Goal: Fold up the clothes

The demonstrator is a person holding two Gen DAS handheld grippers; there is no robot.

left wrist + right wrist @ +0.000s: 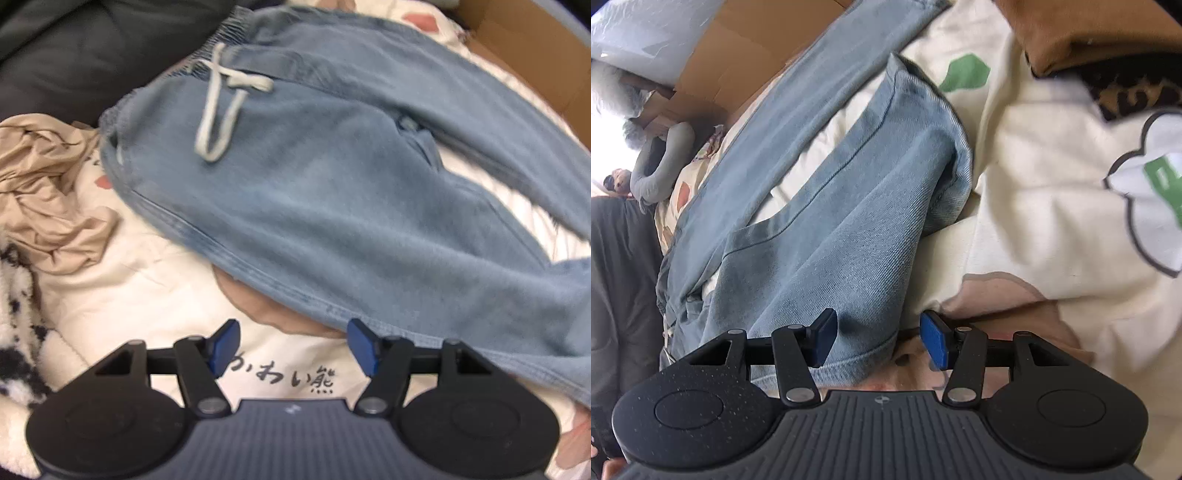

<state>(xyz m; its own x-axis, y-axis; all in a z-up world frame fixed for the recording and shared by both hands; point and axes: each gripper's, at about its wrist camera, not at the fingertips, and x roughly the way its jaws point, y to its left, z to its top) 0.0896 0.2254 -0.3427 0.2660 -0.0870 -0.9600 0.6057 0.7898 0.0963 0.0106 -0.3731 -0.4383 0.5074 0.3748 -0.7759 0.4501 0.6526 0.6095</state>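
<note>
Light blue jeans (332, 177) with an elastic waistband and a pale drawstring (221, 110) lie spread across a cream printed sheet (147, 295). My left gripper (294, 345) stands open just below the near side seam of the jeans, over the sheet's black lettering, with nothing between its blue pads. In the right wrist view a folded-over jeans leg (842, 221) runs down to my right gripper (880, 341). That gripper is open, with the leg's hem lying between its fingers and a gap at the right pad (934, 345).
A crumpled beige garment (48, 192) and a black-and-white fluffy piece (14, 332) lie at the left. A cardboard box (517, 48) borders the far side. A cream sweatshirt with a green patch (1052, 203), a brown garment (1089, 33) and a grey neck pillow (661, 162) lie around.
</note>
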